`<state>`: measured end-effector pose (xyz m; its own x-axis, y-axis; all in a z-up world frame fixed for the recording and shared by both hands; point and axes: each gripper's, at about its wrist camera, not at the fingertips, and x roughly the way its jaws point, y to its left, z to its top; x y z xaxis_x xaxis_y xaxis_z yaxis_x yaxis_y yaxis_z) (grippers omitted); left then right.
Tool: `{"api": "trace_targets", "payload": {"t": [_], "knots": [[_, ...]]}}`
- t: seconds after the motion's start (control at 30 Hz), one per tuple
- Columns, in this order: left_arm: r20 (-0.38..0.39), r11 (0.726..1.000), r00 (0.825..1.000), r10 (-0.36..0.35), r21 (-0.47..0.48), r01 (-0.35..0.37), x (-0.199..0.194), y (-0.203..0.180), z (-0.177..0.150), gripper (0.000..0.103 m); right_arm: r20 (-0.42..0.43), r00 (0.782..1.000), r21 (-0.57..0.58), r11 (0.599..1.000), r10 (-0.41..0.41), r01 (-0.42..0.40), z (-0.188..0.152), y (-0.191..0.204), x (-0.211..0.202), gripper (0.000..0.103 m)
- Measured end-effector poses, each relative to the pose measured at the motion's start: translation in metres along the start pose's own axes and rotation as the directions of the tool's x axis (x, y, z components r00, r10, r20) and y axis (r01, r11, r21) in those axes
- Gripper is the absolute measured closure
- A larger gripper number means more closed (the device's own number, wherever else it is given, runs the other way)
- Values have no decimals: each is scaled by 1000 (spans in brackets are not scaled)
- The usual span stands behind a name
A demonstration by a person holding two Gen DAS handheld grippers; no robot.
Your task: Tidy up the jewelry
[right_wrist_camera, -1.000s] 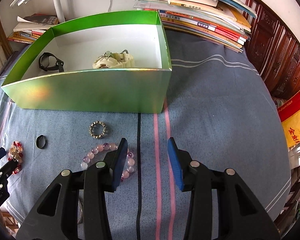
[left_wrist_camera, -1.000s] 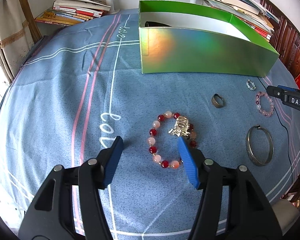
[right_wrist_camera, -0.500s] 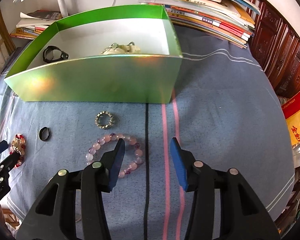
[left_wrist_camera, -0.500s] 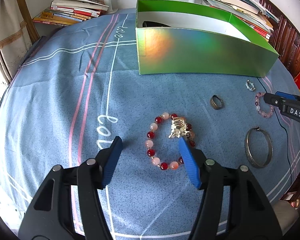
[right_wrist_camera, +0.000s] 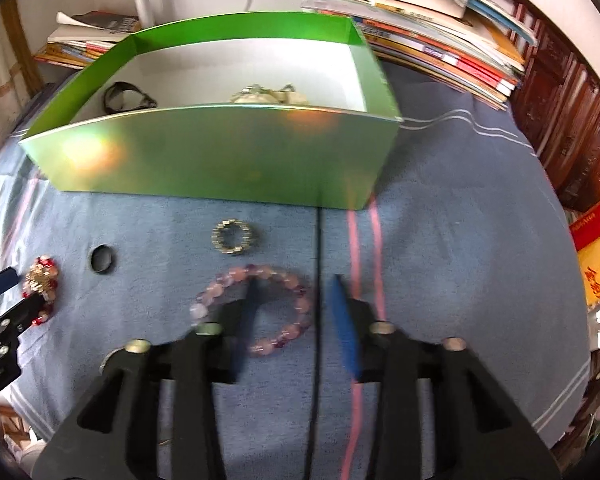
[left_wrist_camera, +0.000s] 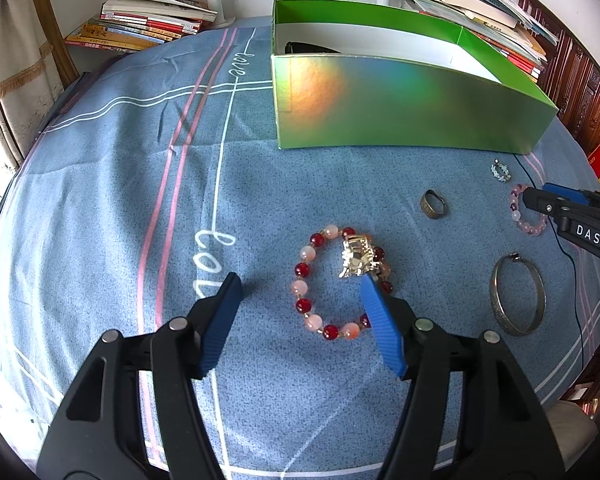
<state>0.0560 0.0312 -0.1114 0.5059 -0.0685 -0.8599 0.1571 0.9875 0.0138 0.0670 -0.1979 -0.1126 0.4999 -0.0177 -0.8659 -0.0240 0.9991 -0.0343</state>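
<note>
Left gripper (left_wrist_camera: 300, 284): hovering low over the blue cloth (left_wrist_camera: 100, 200), fingers (left_wrist_camera: 220, 320) spread wide, gripping nothing. Right-hand finger overlapping the right side of the red-and-pink bead bracelet (left_wrist_camera: 334, 284), tip just below its gold charm (left_wrist_camera: 356, 258); contact impossible to confirm. Rest of that bracelet lying flat between the two fingers.

Right gripper (right_wrist_camera: 294, 284): also standing open, holding nothing, picture blurring. Left finger (right_wrist_camera: 246, 320) sitting inside the loop of the pale purple bead bracelet (right_wrist_camera: 256, 308), right finger outside it, so straddling the loop's right side.

Lying on the cloth in the left wrist view: dark band ring (left_wrist_camera: 433, 205) right of and beyond the red bracelet, small sparkling ring (left_wrist_camera: 501, 171) farther right near the box, silver bangle (left_wrist_camera: 518, 294) at near right.

Green box (left_wrist_camera: 400, 108): standing at the far side, open-topped, white inside. Lying within, per the right wrist view: a black strap-like item (right_wrist_camera: 124, 98) at left, a pale cream item (right_wrist_camera: 268, 96) near centre, partly hiding behind the front wall.

Stacks of books (right_wrist_camera: 420, 28) lying beyond the box.
</note>
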Motion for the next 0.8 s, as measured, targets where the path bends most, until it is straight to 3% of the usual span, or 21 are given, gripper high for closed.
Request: {"api": "trace_targets", "payload": {"t": [0.1, 0.33, 0.53, 0.6, 0.8], "knots": [[1, 1000, 1000, 0, 0, 0, 0, 0, 0, 40, 6, 1000, -28, 1000, -4, 5, -1, 5, 0, 91], [0, 1000, 1000, -1, -2, 1, 0, 1, 0, 41, 14, 1000, -31, 999, 14, -14, -2, 6, -4, 95], [11, 1000, 1000, -15, 6, 15, -4, -2, 0, 73, 7, 1000, -16, 1000, 13, -13, -4, 4, -1, 95], [13, 1000, 1000, -21, 4, 21, -5, -3, 0, 94, 10, 1000, -16, 1000, 14, -14, -5, 4, -2, 95], [52, 998, 997, -56, -23, 57, -16, 5, 3, 95, 14, 1000, -10, 1000, 12, -12, -6, 5, -1, 95]]}}
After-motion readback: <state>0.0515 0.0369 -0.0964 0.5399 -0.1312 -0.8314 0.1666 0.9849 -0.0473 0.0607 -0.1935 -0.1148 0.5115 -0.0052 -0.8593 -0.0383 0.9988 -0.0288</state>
